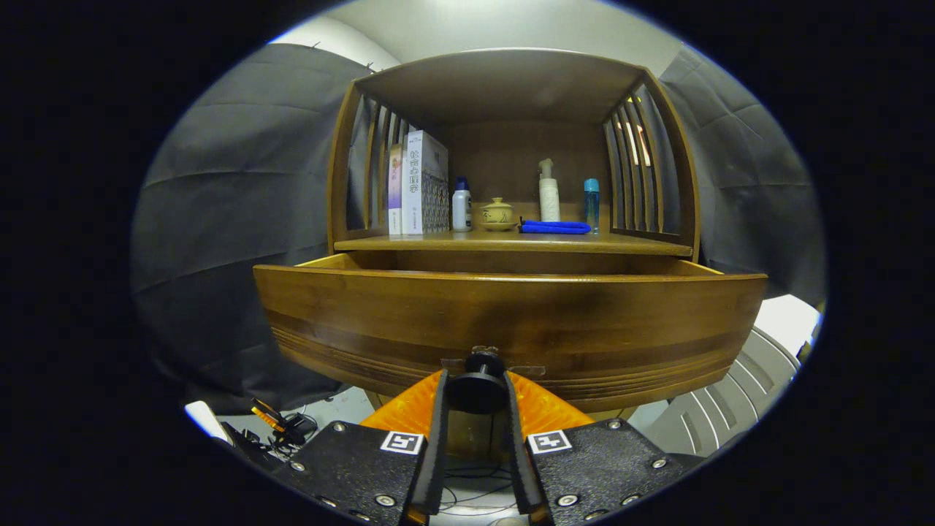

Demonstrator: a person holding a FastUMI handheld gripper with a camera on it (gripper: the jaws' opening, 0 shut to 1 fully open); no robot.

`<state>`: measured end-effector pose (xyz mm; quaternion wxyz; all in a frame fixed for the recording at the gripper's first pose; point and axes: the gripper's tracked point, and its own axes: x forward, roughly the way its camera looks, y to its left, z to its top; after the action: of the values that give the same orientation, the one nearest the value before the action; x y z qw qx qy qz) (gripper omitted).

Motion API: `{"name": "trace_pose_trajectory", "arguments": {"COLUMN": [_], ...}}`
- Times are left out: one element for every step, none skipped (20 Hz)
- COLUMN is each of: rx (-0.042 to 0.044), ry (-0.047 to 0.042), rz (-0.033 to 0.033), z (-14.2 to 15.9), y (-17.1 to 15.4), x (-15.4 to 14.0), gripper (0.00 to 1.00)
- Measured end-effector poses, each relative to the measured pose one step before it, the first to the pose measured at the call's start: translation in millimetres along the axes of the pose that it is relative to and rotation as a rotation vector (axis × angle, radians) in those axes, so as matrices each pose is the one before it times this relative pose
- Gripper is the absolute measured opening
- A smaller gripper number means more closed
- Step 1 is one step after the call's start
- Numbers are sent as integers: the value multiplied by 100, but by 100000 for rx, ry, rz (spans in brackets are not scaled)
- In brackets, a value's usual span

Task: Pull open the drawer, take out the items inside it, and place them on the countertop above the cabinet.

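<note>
We held the gripper (pixel 476 394) with its fingers (pixel 437 424) closed on the black knob (pixel 476 391) of the drawer (pixel 511 329), one finger pressing each side. The drawer stood pulled out just ahead of the fingers; we could not see inside it. Beyond them, the table (pixel 511 243) above carried books (pixel 420 186), bottles (pixel 548 193), a small pot (pixel 497 215) and a blue cloth (pixel 555 227).

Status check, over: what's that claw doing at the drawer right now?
Gripper shut on the drawer knob. Drawer pulled partway out; contents hidden behind its front. Nothing in the way; bottles and blue cloth sit on the countertop above.
</note>
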<state>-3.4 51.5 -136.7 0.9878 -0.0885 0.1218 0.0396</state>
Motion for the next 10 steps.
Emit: {"name": "trace_pose_trajectory", "arguments": {"rx": [-470,-650,-509,-862,-271,344,-279,-883,-1375,-569], "ry": [-685,282,-1082,100,-710,293,-442,-1172,-1111,-1159], "rz": [537,293,182,655,69,34,-122,-956,-1083,-493], "z": [-203,-83,-233,-90,-92,-64,-28,333,221,410], "y": [173,110,21,106,94,19,97,-150,-318,-231], "x": [-607,-355,-412,-176,-26,27,35,-176,-177,-137], "gripper": [38,38,38,38,38,45,52,59,66,73]}}
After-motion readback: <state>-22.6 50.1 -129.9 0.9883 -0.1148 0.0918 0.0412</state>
